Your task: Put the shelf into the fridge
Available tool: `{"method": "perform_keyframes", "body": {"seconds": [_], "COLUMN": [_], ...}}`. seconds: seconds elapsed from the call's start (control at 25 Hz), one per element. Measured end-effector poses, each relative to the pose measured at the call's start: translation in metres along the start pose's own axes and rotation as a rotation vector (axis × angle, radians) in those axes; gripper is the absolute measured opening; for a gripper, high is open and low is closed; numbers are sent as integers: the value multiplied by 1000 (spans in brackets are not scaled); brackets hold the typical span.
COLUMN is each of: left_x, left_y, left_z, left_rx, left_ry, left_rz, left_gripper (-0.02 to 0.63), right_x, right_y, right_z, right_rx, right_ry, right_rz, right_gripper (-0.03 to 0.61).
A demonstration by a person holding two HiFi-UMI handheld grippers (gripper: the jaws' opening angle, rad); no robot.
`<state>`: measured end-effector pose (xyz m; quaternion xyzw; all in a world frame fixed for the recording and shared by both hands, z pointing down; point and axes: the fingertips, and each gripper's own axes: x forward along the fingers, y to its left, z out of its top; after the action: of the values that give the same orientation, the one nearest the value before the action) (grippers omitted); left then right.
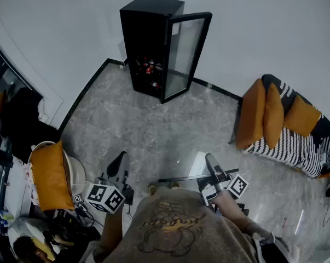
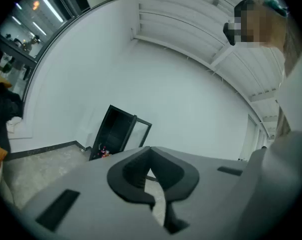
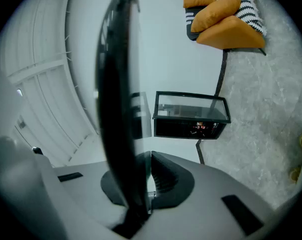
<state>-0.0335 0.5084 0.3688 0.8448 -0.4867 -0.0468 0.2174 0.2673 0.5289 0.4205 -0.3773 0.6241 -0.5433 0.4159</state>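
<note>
The right tongs (image 3: 148,171) are clamped on the shelf (image 3: 118,109), a clear pane with a dark rim that stands on edge between the pads and runs up through the right gripper view. From the head view, the right tongs (image 1: 211,166) hold the shelf (image 1: 186,176) low in front of the person, where it shows almost edge-on as a thin dark line running toward the left side. The left tongs (image 2: 149,156) are together at the tips with nothing between them; in the head view the left tongs (image 1: 119,163) are off to the side of the shelf and apart from it.

The fridge (image 1: 152,40) is a black cabinet against the white wall, well apart from both tongs across the grey stone floor (image 1: 154,130). Its glass door (image 1: 185,53) hangs open to the right. A few red cans (image 1: 148,67) sit low inside. A striped sofa (image 1: 301,147) with orange cushions (image 1: 266,116) stands at the right.
</note>
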Motion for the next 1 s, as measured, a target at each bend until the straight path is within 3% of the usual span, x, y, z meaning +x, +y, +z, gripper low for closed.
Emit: {"method": "perform_keyframes", "body": {"seconds": [0.56,1.0], "left_x": [-7,8], "left_y": [27,52], "left_z": [-15,-15], "left_rx": [-1,0], "left_ry": [41,41], "left_rz": [-43,-39], "left_gripper": [3,5], "right_x": [11,36], "right_y": [-7,-20], "right_z": [-29,-27], "right_rx": [-26,-27], "right_ry": [6,-25], "right_rz": [17,26], "right_gripper": [27,26]}}
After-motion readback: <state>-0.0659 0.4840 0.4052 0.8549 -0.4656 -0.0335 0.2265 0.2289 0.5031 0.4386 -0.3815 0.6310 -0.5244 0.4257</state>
